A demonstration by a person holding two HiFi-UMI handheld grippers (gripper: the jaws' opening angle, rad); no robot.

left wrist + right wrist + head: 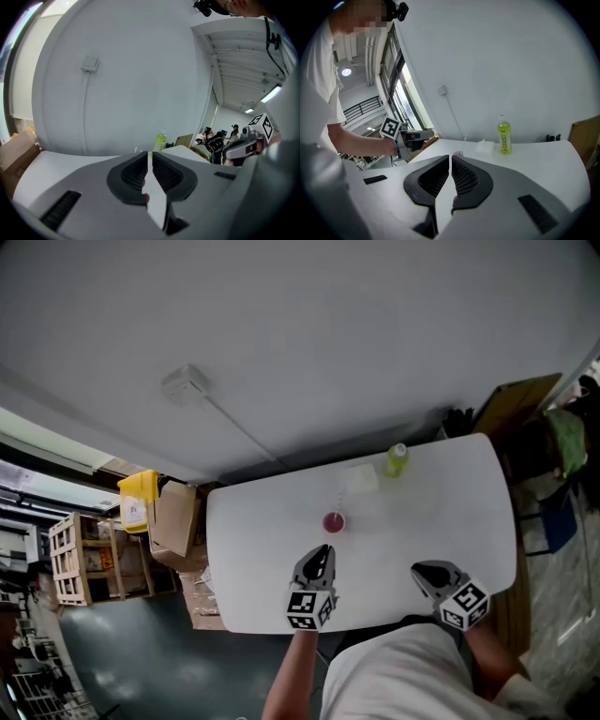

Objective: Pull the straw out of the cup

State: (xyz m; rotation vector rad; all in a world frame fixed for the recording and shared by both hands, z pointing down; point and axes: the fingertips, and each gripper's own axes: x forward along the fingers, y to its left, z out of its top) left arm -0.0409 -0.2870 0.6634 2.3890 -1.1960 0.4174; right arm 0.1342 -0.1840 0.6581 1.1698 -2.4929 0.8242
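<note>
The approach: a person brings two hand-held tools in over a white worktop [253, 559], where a small cup [334, 521] of pink drink stands upright near the middle, its thin straw [339, 500] rising from it. The left claw [322, 551] hovers just short of the cup with its jaws parted by only a slit, released and grasping nothing. The right claw [423, 570] hangs well apart to the right, its jaws drawn all but together on nothing. A green bottle [397, 460] and a white tissue pack [360, 478] sit beyond, towards the wall. The pull has not begun, and the straw is in the cup. The next move likely calls for steadying the cup with one claw and closing the other on the straw's upper part, then lifting straight up without tipping the drink.
</note>
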